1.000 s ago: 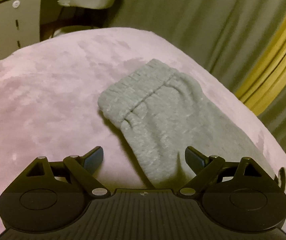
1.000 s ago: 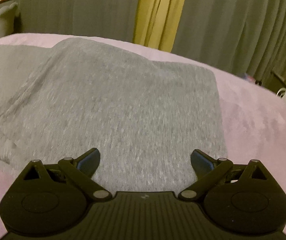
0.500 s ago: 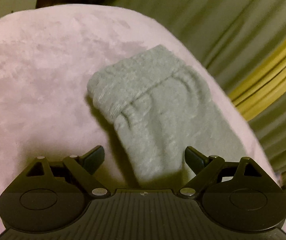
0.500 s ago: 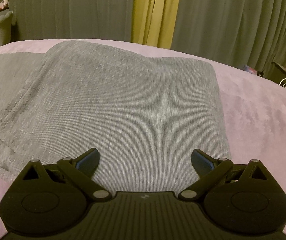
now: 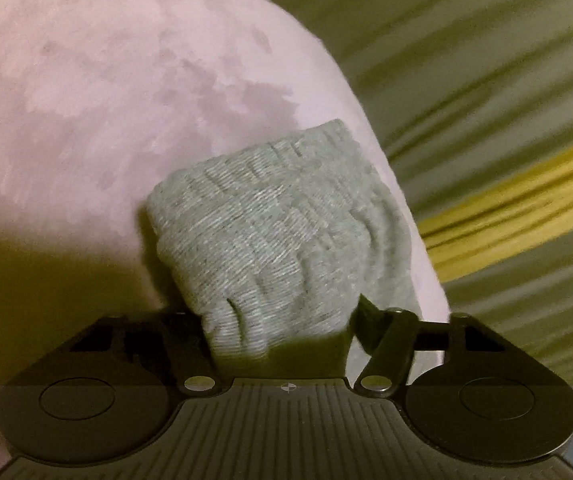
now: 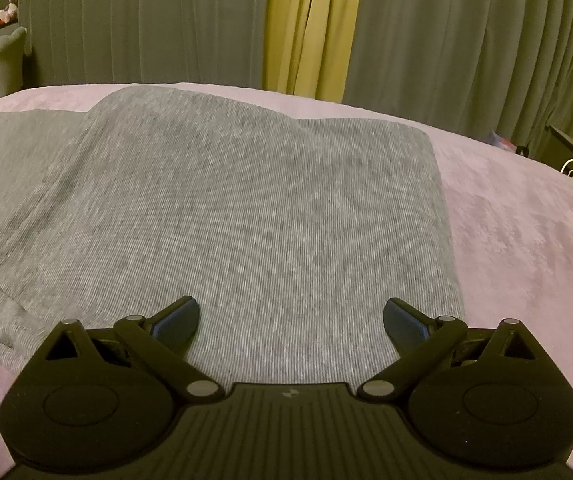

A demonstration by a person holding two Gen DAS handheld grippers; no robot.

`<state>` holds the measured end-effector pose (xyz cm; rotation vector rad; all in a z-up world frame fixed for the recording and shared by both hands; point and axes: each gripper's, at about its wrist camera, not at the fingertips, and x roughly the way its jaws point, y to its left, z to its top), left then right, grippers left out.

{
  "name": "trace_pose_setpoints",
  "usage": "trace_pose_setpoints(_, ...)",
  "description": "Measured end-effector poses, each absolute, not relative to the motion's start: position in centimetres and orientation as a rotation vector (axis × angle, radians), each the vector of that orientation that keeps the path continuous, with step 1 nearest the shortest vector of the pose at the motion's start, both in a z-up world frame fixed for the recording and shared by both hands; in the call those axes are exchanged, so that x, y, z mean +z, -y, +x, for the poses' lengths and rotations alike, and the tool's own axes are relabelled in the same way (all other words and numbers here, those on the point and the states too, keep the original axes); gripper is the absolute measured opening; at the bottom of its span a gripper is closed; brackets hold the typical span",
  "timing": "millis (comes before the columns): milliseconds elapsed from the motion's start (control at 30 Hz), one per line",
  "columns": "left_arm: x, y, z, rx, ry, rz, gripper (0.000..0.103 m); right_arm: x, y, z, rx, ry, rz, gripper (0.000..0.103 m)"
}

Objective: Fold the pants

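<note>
Pink plush bed (image 6: 526,240) under grey-green curtains (image 6: 466,40), one yellow curtain (image 6: 310,28) dead ahead of the right tool (image 6: 291,320), which hangs released over the grey pants (image 6: 246,208). Left tool (image 5: 282,332) is closing around the bunched waistband (image 5: 278,240) at the bed's edge. No writing readable.

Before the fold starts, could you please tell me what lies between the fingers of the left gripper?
In the left wrist view, the gathered cuff end of the grey pants lies between the fingers of the left gripper, which are closing on it.
</note>
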<state>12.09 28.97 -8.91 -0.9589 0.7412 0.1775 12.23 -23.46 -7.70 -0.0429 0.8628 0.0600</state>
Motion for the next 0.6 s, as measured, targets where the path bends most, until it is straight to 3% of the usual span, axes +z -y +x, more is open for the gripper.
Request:
trace_pose_setpoints(167,-9.6,-28.9,11.8,0.164,-0.710,-0.940,0.065,-7.7,23.4,12.3,0.059,-0.857,-0.044,0.099)
trace_pose_setpoints(300,-9.7,-28.6,12.2,0.160,-0.690,-0.993,0.090,-7.7,23.3,12.4,0.057,-0.855,-0.049,0.099)
trace_pose_setpoints(333,-9.6,-28.4,12.5,0.171,-0.699,-0.991,0.089,-7.7,23.3,12.4,0.057,-0.855,-0.049,0.099)
trace_pose_setpoints(367,-9.3,-28.1,12.7,0.198,-0.709,-0.978,0.086,-7.7,23.3,12.4,0.057,-0.856,-0.049,0.099)
trace_pose_setpoints(433,-8.8,-27.9,13.1,0.240,-0.727,-0.929,0.050,-7.7,23.3,12.4,0.057,-0.856,-0.049,0.099)
trace_pose_setpoints(533,-8.7,-28.2,12.7,0.214,-0.717,-0.947,0.035,-7.7,23.3,12.3,0.056,-0.856,-0.050,0.099)
trace_pose_setpoints(600,-7.9,-28.0,12.2,0.198,-0.696,-0.928,0.031,-7.7,23.3,12.3,0.056,-0.856,-0.051,0.099)
